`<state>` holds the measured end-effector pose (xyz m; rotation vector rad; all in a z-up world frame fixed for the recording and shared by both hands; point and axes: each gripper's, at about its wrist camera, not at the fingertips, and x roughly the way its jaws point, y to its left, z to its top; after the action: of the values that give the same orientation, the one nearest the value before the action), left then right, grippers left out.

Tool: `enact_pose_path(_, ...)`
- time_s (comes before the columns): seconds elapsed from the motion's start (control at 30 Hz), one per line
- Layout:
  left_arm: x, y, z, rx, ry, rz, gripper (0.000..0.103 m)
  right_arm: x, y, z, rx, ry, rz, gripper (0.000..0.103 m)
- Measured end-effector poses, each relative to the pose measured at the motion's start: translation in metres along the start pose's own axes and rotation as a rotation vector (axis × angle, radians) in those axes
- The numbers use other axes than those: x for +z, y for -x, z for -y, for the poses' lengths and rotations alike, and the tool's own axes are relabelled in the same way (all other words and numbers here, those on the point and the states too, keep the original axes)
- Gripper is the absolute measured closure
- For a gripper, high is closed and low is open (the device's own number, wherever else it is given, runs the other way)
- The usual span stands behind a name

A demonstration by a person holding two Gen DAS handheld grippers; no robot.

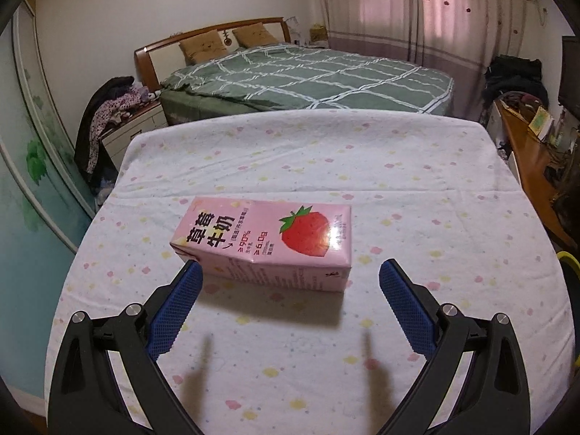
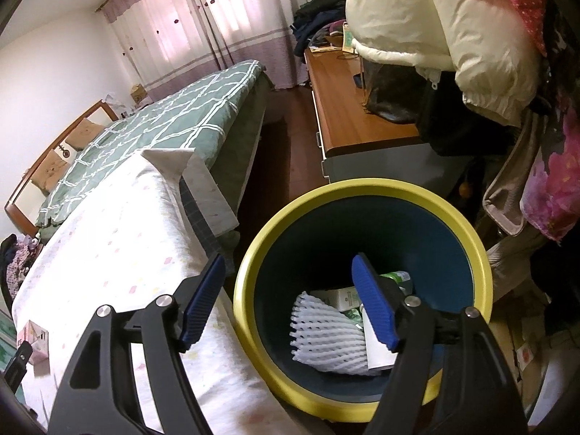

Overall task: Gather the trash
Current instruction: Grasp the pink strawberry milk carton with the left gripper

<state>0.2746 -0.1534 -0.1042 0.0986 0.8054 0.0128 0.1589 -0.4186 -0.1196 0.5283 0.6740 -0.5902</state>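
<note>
We see left gripper (image 1: 290, 272) jaws wide apart, empty. Carton (image 1: 264, 241) flat on table (image 1: 326, 159), at 12 o'clock off fingertips, not touched. Right gripper (image 2: 290, 279) jaws apart, empty, over bin (image 2: 362, 188); foam net (image 2: 326, 337) inside.

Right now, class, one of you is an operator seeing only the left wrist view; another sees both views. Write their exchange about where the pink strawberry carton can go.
Operator: Is there a bin for this carton?
Observer: Yes, a yellow-rimmed bin stands beside the table.
Operator: Is it empty?
Observer: No, white foam netting lies inside.
</note>
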Motion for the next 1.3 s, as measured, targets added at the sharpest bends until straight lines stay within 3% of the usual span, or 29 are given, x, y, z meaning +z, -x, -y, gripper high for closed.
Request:
enact_pose_path(0.33,-0.008,0.0,-0.064,0.028,0.098,-0.031,0.006,-0.001,0.002,0.0,0.01,-0.002,0.001,0.032)
enact_pose_path(0.43,-0.012,0.014,-0.088,-0.032,0.202,-0.018,0.007,-0.001,0.001,0.0,0.007,0.001,0.001,0.032)
enact_pose_path(0.53,-0.007,0.03,-0.064,-0.057,0.135,0.04,0.007,-0.001,0.0,0.0,0.006,-0.001,-0.005,0.032)
enact_pose_path(0.67,-0.002,0.017,-0.022,-0.074,0.059,0.001,0.007,-0.001,-0.002,0.004,0.01,-0.023,-0.01,0.032)
enact_pose_path(0.77,-0.001,0.003,0.002,-0.001,0.003,-0.016,0.007,-0.001,-0.002,0.003,0.015,-0.02,-0.013,0.032)
enact_pose_path(0.87,0.002,-0.009,0.0,0.031,0.029,-0.04,0.009,-0.001,-0.002,0.002,0.024,-0.014,-0.012,0.032)
enact_pose_path(1.17,-0.009,-0.019,-0.065,0.035,0.147,-0.1,0.01,-0.002,-0.004,0.003,0.049,-0.012,-0.022,0.031)
enact_pose_path(1.3,-0.023,-0.018,-0.124,0.081,0.233,-0.118,0.01,-0.002,-0.004,0.001,0.047,-0.006,-0.02,0.031)
